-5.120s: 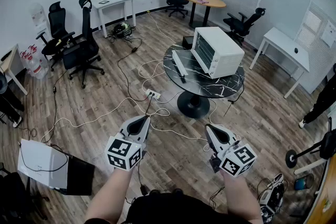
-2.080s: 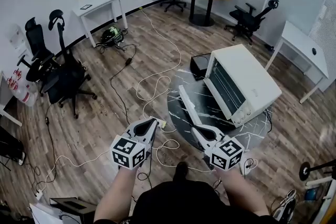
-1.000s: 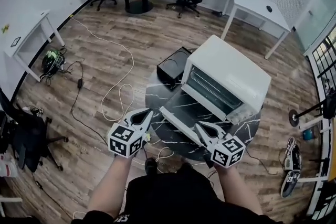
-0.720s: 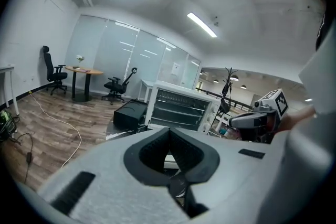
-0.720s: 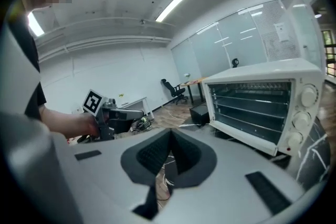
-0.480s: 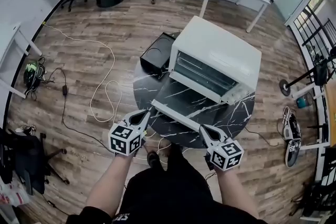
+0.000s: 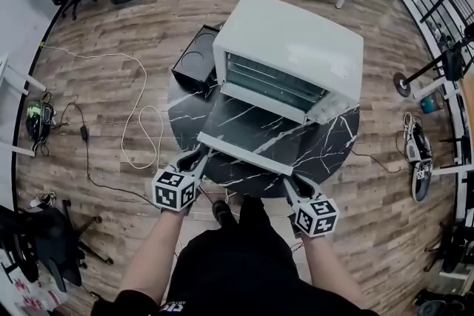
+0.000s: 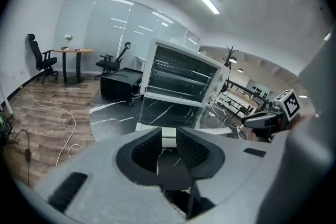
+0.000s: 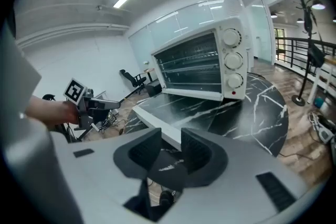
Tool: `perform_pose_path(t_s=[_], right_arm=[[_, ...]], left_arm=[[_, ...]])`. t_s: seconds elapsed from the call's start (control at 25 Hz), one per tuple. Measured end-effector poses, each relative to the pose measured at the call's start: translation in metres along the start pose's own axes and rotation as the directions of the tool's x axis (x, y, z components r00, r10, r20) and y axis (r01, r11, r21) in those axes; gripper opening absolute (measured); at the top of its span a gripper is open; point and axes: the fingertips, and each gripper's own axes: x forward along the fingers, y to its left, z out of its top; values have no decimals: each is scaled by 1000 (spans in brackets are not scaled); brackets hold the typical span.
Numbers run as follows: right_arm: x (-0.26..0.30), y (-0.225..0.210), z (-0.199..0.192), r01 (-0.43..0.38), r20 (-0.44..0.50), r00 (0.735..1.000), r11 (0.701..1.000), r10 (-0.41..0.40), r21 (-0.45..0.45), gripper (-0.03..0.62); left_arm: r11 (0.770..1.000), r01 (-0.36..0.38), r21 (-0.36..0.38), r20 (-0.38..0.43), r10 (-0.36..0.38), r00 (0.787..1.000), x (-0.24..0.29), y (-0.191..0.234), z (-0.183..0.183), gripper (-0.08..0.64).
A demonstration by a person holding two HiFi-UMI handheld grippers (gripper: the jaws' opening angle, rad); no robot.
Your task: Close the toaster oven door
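A white toaster oven (image 7: 296,41) stands on a round black marble table (image 7: 333,148), and its glass door (image 7: 255,129) lies open flat toward me. My left gripper (image 7: 198,158) is at the left end of the door's white front edge (image 7: 244,154); my right gripper (image 7: 290,181) is at the right end. Both sets of jaws are opening, with a narrow gap and nothing pressed between the pads. In the left gripper view the door's edge (image 8: 167,138) shows just past my left gripper (image 8: 168,143). In the right gripper view the oven (image 9: 199,65) and door edge (image 9: 157,126) lie beyond my right gripper (image 9: 170,145).
A black box (image 7: 194,59) sits behind the table's left side. White cables (image 7: 141,129) run over the wood floor at left. Shoes (image 7: 415,155) lie at right near a stand base (image 7: 404,83). My foot (image 7: 222,212) is at the table's near rim.
The view has moved in over the table and the oven now fills the middle. Both grippers have come up to the door's front edge, and their jaws have parted slightly.
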Motion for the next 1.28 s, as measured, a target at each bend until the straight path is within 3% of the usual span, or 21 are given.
perform_pose_path(t_s=[0.32,0.44,0.64,0.76,0.92,1.28], right_arm=[[21,-34,-48,50,-88,995,986,-37,156,176],[32,-37,-52,54,-105,994,986,-38,157,176],[54,-42,-57,58,-120,992,984,-38,169,167],[58,-42,-56,60,-134,990,983,-37,173,147],[49,-38,-47,56,-172,984,995,-40,89,135],[29,-31,4,34,-98,995,997,-27,72,143]], left_arm=[[999,-50,-8,-121,49,991,47,25,-32,218],[999,-24,27,-153,28,988,61,26,-40,258],[997,-5,71,-187,19,982,76,30,-47,261],[998,2,69,-185,11,983,79,26,-42,259],[996,15,82,-174,-1,985,75,19,-32,256],[990,23,136,-58,-15,998,58,9,21,244]])
